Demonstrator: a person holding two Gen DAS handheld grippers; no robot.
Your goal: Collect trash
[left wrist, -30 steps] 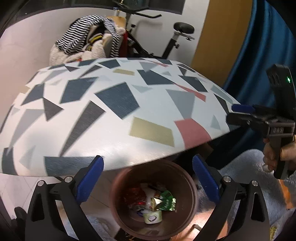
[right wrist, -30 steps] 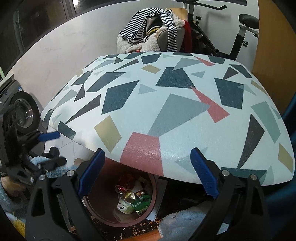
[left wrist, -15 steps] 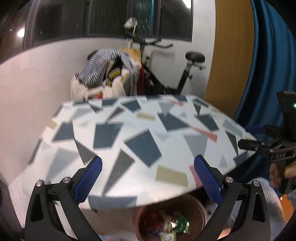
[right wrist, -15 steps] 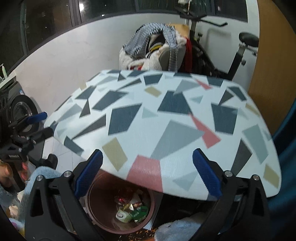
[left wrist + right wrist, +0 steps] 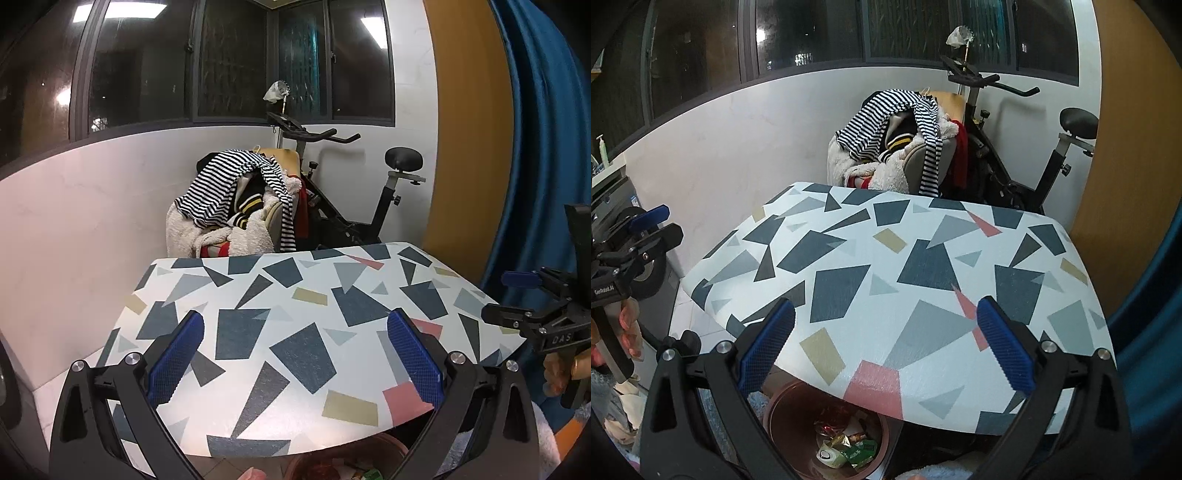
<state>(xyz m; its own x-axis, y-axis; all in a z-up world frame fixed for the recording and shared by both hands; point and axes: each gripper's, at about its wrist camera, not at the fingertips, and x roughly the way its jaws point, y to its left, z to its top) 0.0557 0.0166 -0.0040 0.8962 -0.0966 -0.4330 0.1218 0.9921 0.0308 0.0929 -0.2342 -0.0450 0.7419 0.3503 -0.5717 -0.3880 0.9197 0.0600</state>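
Both claws, left claw (image 5: 295,354) and right claw (image 5: 884,349), gape wide w/ nothing between; the right's jaws have just been opening. Trash (image 5: 846,446) sits in the brown bin (image 5: 783,413) under the counter (image 5: 905,266) edge, approx 6 o'clock below the right claw, which is nearer; counter top looks bare, so collecting seems done.

Dark windows (image 5: 229,62) top a white wall (image 5: 81,206) behind a patterned table (image 5: 303,332) and exercise bike (image 5: 351,206).

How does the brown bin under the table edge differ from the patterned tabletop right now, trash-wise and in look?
The brown bin is round, plain and holds wrappers; the patterned tabletop is flat, covered in coloured shapes, with no trash visible on it. The bin sits on the floor, partly tucked beneath the tabletop's near edge. Neither is touched by a gripper.
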